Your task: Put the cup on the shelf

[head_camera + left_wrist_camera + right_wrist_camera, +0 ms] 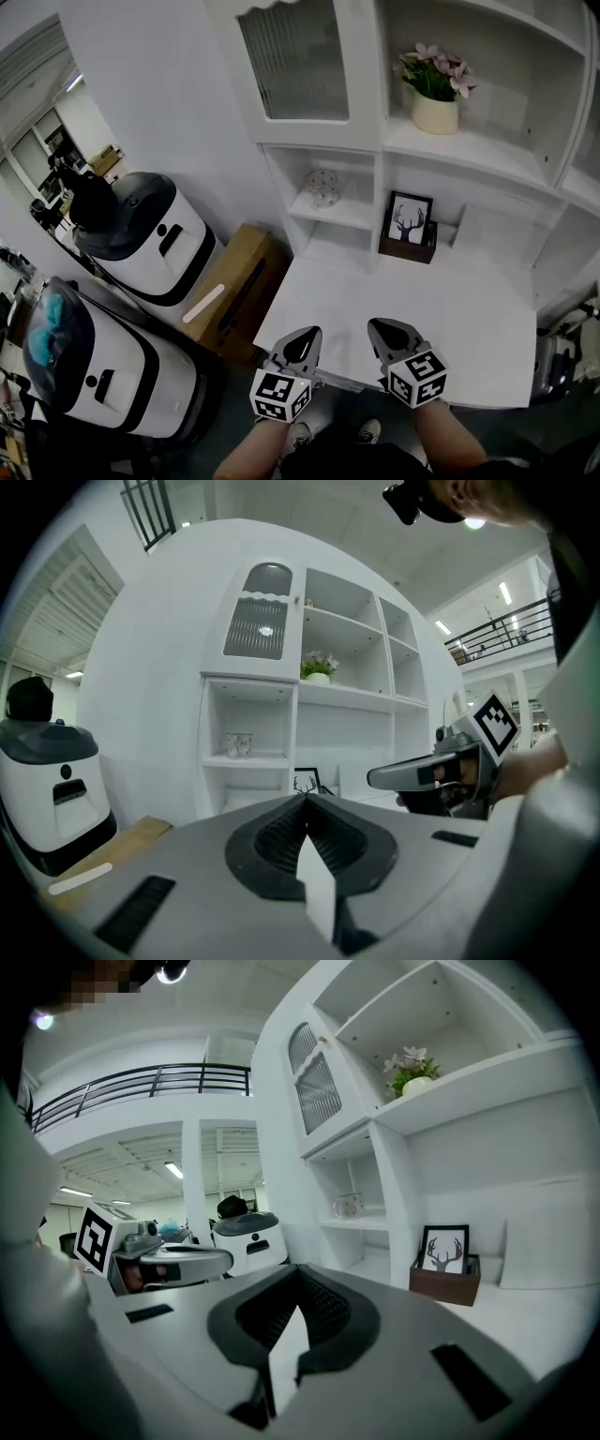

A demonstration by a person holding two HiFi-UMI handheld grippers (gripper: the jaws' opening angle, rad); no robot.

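Apparently done: what looked like the cup (322, 187) sat on the shelf (354, 215), while left gripper (305, 339) and right gripper (386, 333) jaws were pressed together, empty.

The cup (322, 187) on its shelf (345, 213) is too small for its pattern to be told, the ribbed cabinet door (298, 56) above is cut off by the head view's top edge, and the person's forearms (247, 459) run out past the bottom edge.

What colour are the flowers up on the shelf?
The flowers are pink; the head view shows them best.
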